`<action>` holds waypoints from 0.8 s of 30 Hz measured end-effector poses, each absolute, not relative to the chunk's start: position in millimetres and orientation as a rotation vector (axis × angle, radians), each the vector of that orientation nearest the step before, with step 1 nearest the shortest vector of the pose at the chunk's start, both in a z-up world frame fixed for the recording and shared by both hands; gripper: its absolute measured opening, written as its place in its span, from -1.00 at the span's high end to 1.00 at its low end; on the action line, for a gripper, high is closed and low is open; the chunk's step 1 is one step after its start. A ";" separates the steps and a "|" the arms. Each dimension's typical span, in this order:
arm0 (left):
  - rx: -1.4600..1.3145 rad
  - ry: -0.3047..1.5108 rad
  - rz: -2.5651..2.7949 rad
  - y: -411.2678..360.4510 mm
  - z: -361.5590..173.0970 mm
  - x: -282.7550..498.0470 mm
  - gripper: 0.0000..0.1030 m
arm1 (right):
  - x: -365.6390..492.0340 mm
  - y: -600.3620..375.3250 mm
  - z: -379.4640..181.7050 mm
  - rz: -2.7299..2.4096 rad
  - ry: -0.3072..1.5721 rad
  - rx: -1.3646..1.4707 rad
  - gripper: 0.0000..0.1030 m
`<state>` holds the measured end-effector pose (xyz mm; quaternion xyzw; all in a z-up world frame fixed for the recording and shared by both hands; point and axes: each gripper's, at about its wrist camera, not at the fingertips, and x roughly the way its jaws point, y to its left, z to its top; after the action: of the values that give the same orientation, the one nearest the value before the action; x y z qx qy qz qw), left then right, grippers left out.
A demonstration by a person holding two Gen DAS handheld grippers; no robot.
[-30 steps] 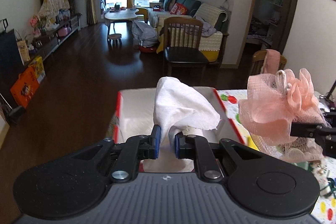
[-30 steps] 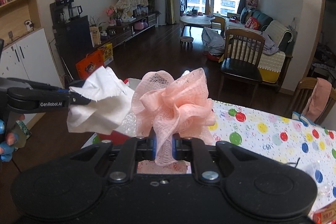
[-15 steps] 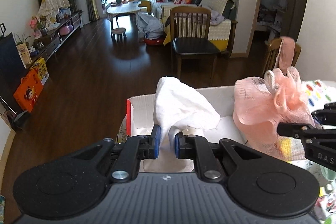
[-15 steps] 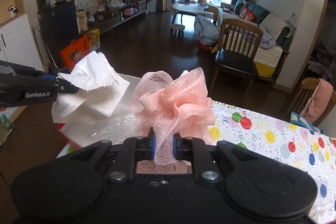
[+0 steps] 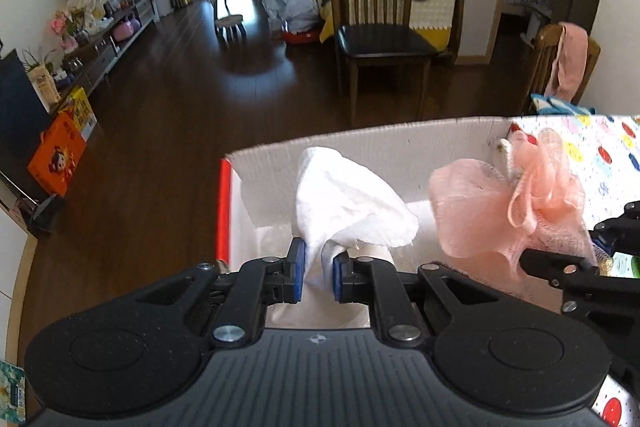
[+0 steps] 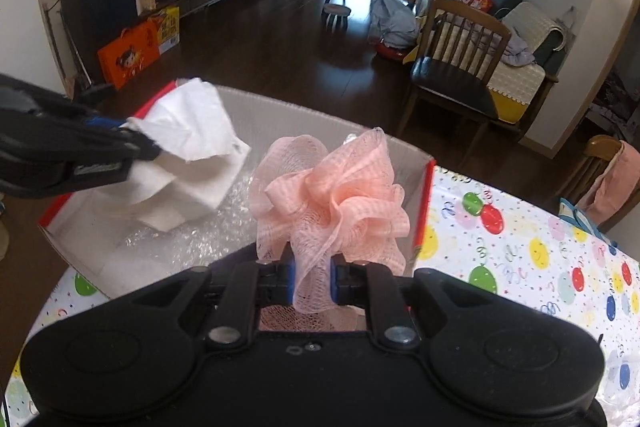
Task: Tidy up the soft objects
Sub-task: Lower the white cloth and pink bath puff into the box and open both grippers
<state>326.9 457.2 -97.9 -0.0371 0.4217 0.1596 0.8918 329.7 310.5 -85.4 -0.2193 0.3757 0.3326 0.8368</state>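
Observation:
My left gripper (image 5: pixel 319 267) is shut on a crumpled white cloth (image 5: pixel 348 211), held over the open cardboard box (image 5: pixel 360 143). From the right wrist view the same cloth (image 6: pixel 192 159) hangs from the left gripper (image 6: pixel 154 150) above the box's left half. My right gripper (image 6: pixel 313 281) is shut on a pink mesh bath pouf (image 6: pixel 332 195), which hangs over the box's right half (image 6: pixel 416 163). In the left wrist view the pouf (image 5: pixel 508 211) sits to the right of the cloth, with the right gripper's fingers (image 5: pixel 560 263) behind it.
Bubble wrap (image 6: pixel 192 243) lines the box floor. The box stands at the edge of a table with a balloon-print cloth (image 6: pixel 520 247). Wooden chairs (image 5: pixel 380 27) (image 6: pixel 600 171) stand beyond, over dark floor. An orange carton (image 6: pixel 128 57) sits by the wall.
Both grippers have come down and forward over the box, still gripping the cloth and the pouf. The box now fills more of each view, and its inside shows.

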 end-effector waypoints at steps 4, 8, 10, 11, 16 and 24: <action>-0.074 0.919 0.315 457.9 -112.0 332.3 0.74 | 329.2 315.7 -97.0 0.696 0.816 -0.475 0.71; -0.098 0.947 0.310 461.1 -121.6 332.8 0.74 | 328.6 318.7 -101.2 0.694 0.827 -0.476 0.64; -0.117 0.958 0.309 463.4 -125.0 333.6 0.74 | 328.0 319.6 -102.2 0.696 0.837 -0.471 0.59; -0.126 0.965 0.308 464.5 -126.8 333.0 0.73 | 329.6 318.4 -103.1 0.696 0.844 -0.469 0.58; -0.158 0.989 0.306 467.0 -133.0 339.6 0.73 | 337.3 315.2 -107.5 0.687 0.870 -0.460 0.48; -0.175 0.995 0.298 468.2 -137.2 336.3 0.42 | 338.6 311.6 -104.5 0.702 0.876 -0.431 0.03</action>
<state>336.3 468.2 -137.2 -0.0834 0.4748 0.1421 0.8645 338.6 311.6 -104.5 -0.2028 0.4121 0.3301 0.8247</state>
